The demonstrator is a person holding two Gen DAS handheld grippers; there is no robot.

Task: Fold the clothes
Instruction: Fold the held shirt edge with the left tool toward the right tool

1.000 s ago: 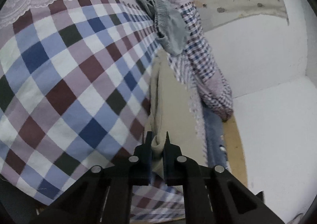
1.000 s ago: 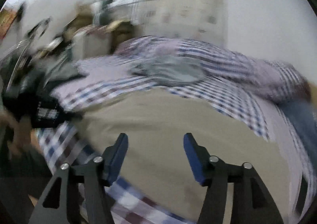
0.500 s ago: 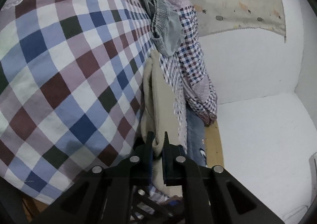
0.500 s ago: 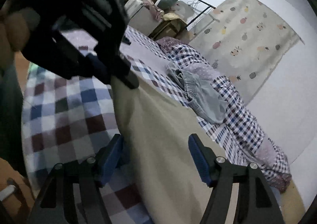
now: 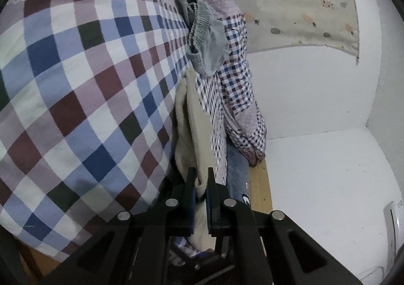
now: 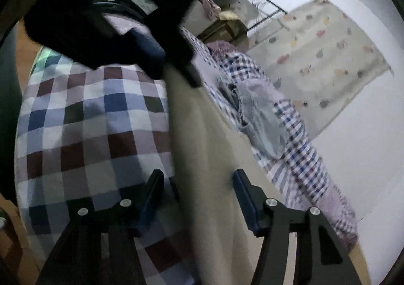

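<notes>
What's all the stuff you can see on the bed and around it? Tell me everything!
Checked bedspread: one, blue, maroon and white squares, covering the bed.
Beige garment: one, beige, hanging along the bed's edge.
Grey shorts: one, grey, elastic waist, lying on the small-check quilt.
Small-check quilt: one, navy, red and white, bunched by the wall.
Jeans: one, blue, beside the beige garment.
Fruit-print cloth: one, cream, hung on the white wall.
Cardboard boxes: a few, brown, past the bed.
Left gripper: black, shut on the beige garment.
Right gripper: black, open over the beige garment.
</notes>
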